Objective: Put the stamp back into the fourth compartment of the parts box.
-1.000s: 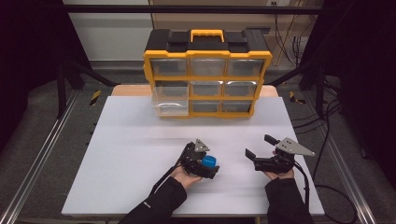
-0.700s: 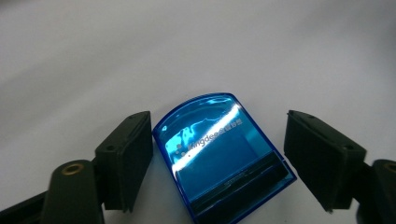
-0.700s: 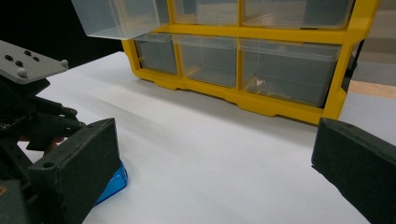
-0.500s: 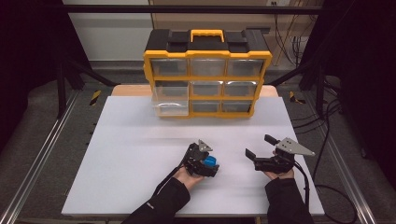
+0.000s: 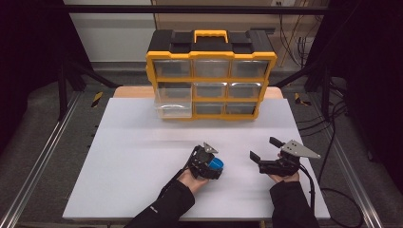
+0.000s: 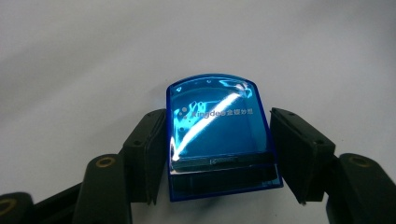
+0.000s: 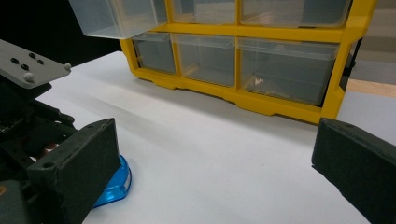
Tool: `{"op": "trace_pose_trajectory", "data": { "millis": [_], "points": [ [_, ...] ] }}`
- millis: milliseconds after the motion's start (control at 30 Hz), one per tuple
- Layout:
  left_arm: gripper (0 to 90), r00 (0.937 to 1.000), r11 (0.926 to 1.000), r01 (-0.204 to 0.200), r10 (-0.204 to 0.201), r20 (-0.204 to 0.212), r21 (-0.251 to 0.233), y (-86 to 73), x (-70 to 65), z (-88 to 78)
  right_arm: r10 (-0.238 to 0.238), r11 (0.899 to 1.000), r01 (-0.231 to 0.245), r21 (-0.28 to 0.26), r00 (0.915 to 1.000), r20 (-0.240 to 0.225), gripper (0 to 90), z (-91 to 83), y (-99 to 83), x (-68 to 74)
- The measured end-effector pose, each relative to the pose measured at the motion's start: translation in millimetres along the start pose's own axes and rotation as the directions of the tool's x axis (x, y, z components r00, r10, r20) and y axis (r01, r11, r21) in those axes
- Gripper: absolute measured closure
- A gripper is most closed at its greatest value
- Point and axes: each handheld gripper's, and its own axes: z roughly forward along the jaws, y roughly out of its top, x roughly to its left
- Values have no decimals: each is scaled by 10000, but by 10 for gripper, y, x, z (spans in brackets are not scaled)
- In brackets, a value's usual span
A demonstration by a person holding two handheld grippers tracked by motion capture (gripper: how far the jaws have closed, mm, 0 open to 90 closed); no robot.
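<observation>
A blue see-through plastic box (image 6: pixel 219 140) with pale lettering lies on the white table (image 5: pixel 142 156). My left gripper (image 6: pixel 218 140) points down over it. Its jaws have just been closing, and both pads now press on the box's sides. In the high view the left gripper (image 5: pixel 205 161) sits near the table's front middle with the blue box (image 5: pixel 217 164) at its tip. My right gripper (image 5: pixel 263 148) rests to the right of it, held level, its jaws wide apart with nothing between them. From the right gripper view (image 7: pixel 215 177) the blue box (image 7: pixel 114 184) peeks out at lower left.
A yellow and black drawer cabinet (image 5: pixel 211 76) with clear drawers stands at the table's back. Its middle-left drawer (image 5: pixel 173 104) is pulled out. The cabinet (image 7: pixel 261 100) faces my right gripper. White table surface lies between the cabinet and both hands. Cables trail off the right edge.
My left gripper's jaws have drawn in onto the blue box. Both hands have kept their places, and the right gripper stays open.
</observation>
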Motion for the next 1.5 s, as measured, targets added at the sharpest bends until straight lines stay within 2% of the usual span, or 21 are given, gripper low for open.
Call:
{"op": "trace_pose_trajectory", "data": {
  "millis": [200,233,333,467,633,867,1033,1233,1500],
  "points": [
    [388,9999,9998,-122,124,-106,140,16,-11,-5,2,10000,-2,-15,10000,2,12,-2,1,-2],
    [391,9994,9995,-292,294,-159,157,17,-20,-12,-5,10000,5,-17,10000,-2,12,-1,1,-1],
    [402,9991,9992,-372,375,-191,126,19,-27,-22,0,10000,0,-42,10000,-6,12,-4,3,1],
    [408,9995,9995,-312,312,21,43,37,4,-47,-4,10000,4,-45,10000,-5,12,-5,3,-1],
    [409,9985,9985,-544,544,-20,-44,46,4,-101,1,10000,-1,-24,10000,-7,12,-4,2,-2],
    [409,9975,9972,-711,710,-44,-249,59,35,-257,-4,10000,4,-10,10000,-4,12,-4,2,-3],
    [410,9976,9964,-658,668,173,-538,37,89,-397,3,10000,-3,7,10000,-19,12,-1,1,-1],
    [409,9959,9935,-814,843,339,-799,-14,174,-581,6,10000,-6,17,10000,-21,12,-1,1,2],
    [409,9965,9915,-659,711,434,-1119,-66,295,-764,20,10000,-20,59,10000,-10,12,4,-3,1]
  ]
}}
